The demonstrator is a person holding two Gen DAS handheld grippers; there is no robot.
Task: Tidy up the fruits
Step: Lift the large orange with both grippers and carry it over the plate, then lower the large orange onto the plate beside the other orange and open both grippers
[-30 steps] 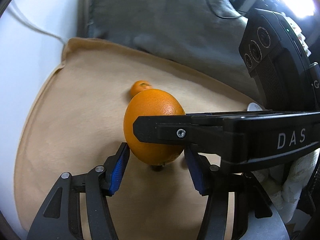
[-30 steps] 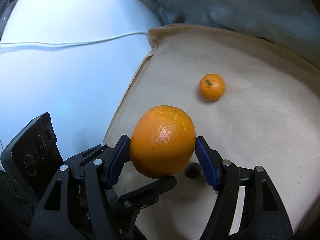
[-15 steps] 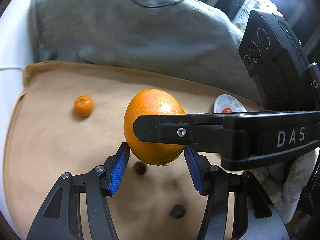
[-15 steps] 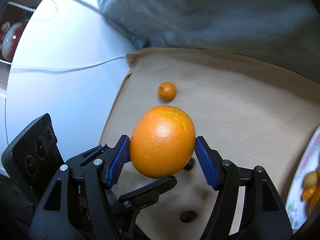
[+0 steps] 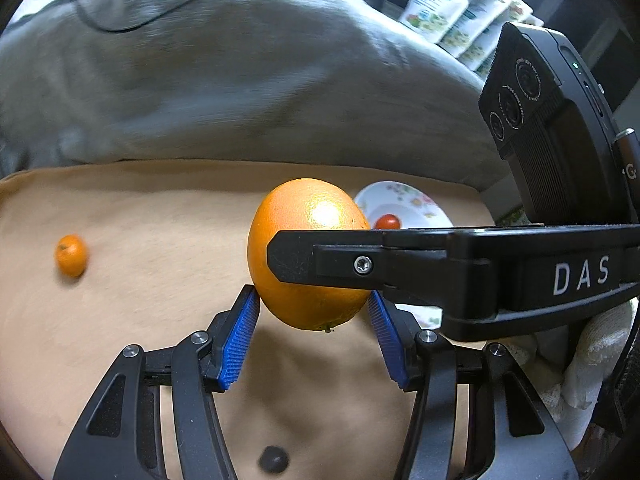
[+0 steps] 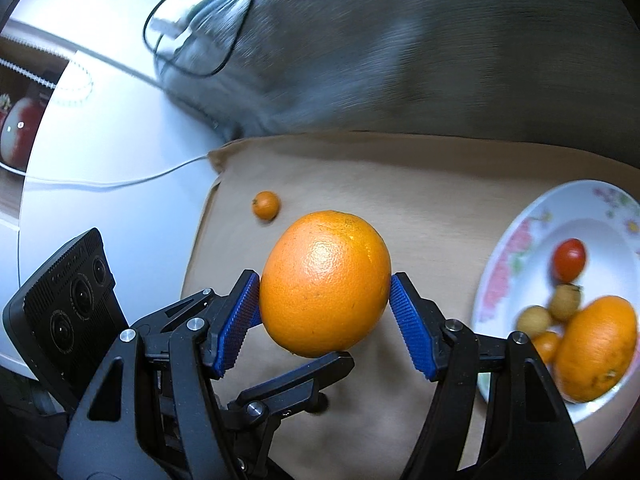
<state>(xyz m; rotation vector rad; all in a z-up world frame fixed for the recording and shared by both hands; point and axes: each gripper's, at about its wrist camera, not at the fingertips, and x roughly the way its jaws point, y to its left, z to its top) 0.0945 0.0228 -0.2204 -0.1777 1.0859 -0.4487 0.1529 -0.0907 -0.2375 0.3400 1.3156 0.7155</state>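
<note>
Above the tan mat (image 6: 360, 168) — both grippers (image 6: 325, 312) tilted down, apparently clamping one orange (image 6: 325, 282).

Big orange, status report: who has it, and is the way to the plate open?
Both grippers, left and right, clamp the big orange together, airborne. Plate right, partly filled. Nothing between.

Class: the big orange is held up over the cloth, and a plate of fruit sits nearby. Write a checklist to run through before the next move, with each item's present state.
1. Right gripper pads on both sides of the big orange: ok.
2. Left gripper gripping it too: ok.
3. Orange lifted clear of the cloth: ok.
4. Free room on the plate: ok.
5. Small orange collected: not ok, it lies on the cloth.
</note>
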